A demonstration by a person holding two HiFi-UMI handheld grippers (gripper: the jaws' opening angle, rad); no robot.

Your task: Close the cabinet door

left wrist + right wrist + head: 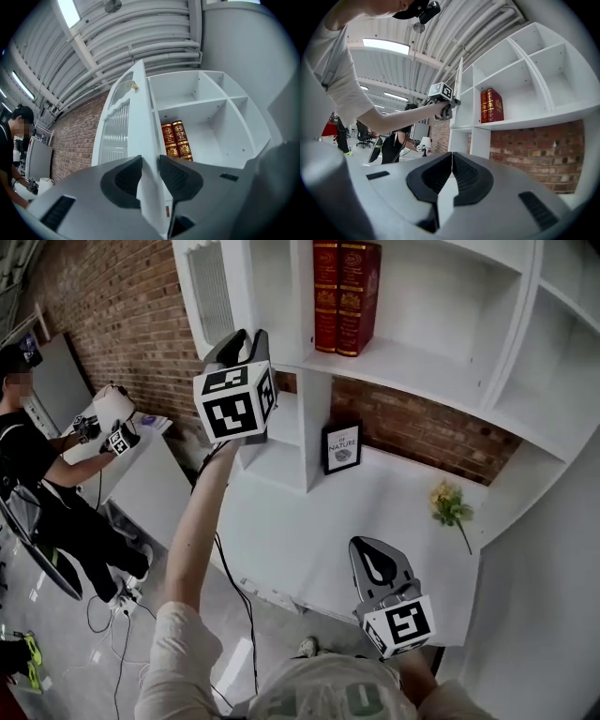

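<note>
Gripping the free edge of the cabinet door [125, 126], the left gripper [150, 161] has its jaws drawn partway in, both pads against the thin white panel. The panel stands swung wide open off the left side of the cabinet [412, 371]. Two red books [345, 296] stand upright in the cabinet compartment nearest the door. The right gripper [451, 159] is held low in front of the cabinet, well apart from the door, its jaws pressed together with nothing between them.
</note>
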